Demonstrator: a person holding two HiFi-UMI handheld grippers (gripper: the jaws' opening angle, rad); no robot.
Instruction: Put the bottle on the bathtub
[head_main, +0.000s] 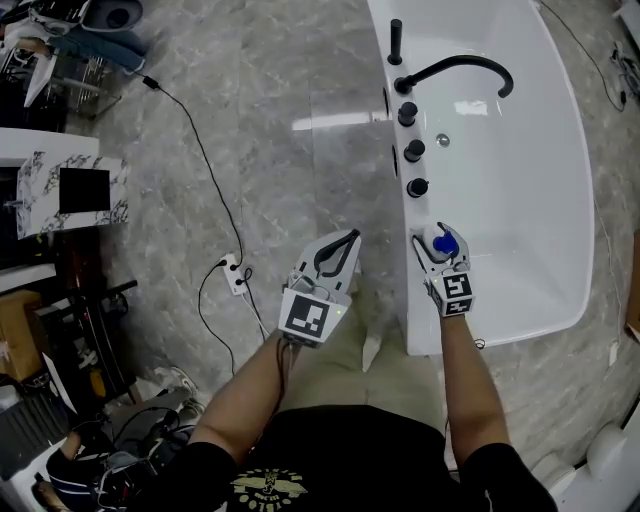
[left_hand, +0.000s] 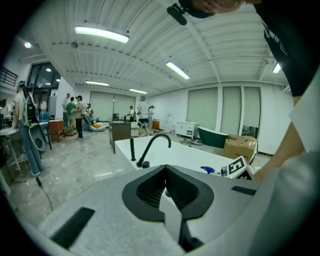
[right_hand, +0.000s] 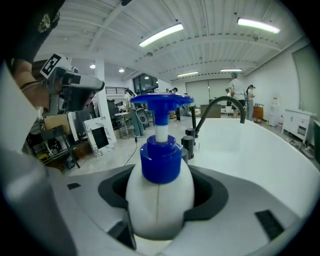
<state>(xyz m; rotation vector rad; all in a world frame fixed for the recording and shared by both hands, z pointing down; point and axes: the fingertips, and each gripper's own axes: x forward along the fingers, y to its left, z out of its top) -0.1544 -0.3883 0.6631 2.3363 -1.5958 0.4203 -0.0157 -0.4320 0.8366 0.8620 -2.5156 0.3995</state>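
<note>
A white pump bottle (right_hand: 159, 192) with a blue cap and blue pump head stands upright between the jaws of my right gripper (head_main: 438, 247), which is shut on it. In the head view the bottle (head_main: 441, 241) is over the near end of the white bathtub's (head_main: 545, 200) left rim. My left gripper (head_main: 338, 250) hangs over the floor to the left of the tub, its jaws shut with nothing between them (left_hand: 165, 170). The bottle's base is hidden by the gripper.
A black faucet (head_main: 460, 70) and three black knobs (head_main: 414, 150) line the tub's left rim, ahead of the bottle. A black upright handle (head_main: 396, 40) stands at the far end. A cable and power strip (head_main: 233, 272) lie on the marble floor to the left. People stand far off in the hall.
</note>
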